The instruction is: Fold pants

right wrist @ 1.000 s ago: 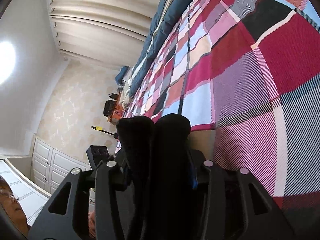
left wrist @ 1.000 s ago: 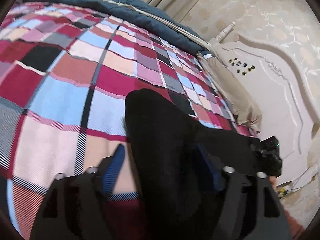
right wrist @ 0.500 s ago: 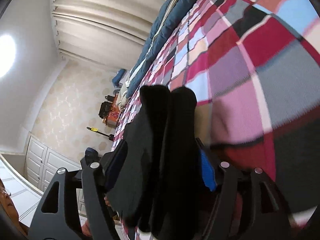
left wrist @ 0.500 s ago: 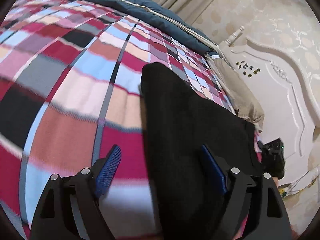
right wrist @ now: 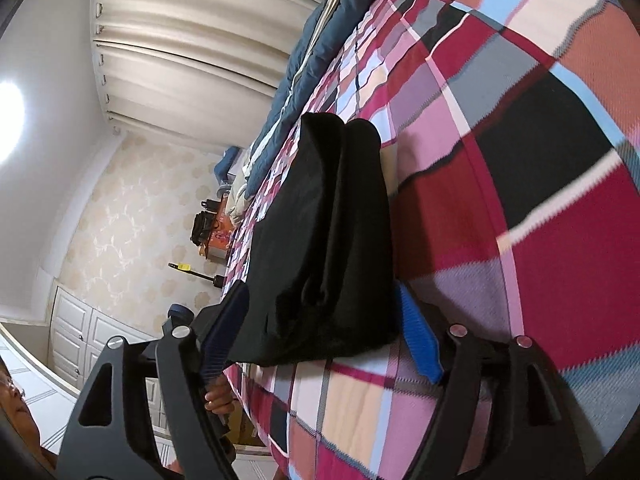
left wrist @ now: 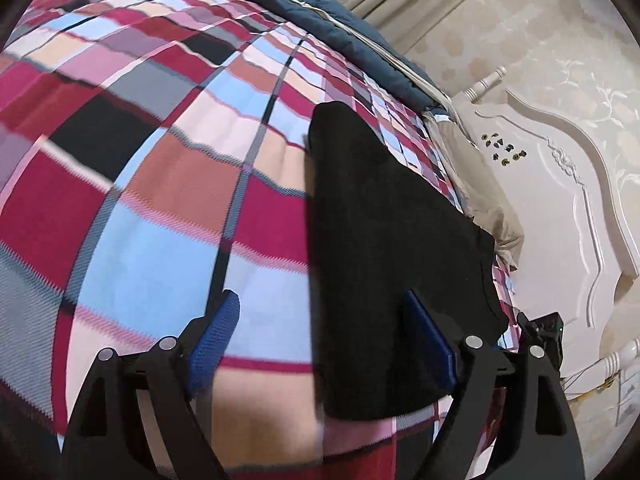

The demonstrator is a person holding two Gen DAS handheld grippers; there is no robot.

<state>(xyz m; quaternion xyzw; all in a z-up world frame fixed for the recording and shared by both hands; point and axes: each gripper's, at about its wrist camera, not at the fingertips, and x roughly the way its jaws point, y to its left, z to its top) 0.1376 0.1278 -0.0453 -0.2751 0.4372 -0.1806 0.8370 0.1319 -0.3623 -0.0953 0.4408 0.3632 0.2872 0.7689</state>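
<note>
Currently black pants (left wrist: 384, 248), soft matte knit folded into a thick slab, lie on the woven plaid bedspread (left wrist: 160, 208). Left tool (left wrist: 320, 336) and right tool (right wrist: 320, 332) jaws opening, off the cloth. Carved white headboard (left wrist: 560, 184) beyond.

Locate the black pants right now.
The black pants lie folded on the plaid bedspread, near the bed's edge by the white headboard, just ahead of both opening grippers.

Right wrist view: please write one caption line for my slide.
Folded black pants lie on a plaid blanket as the right gripper opens, its blue pads no longer pressing the cloth.
</note>
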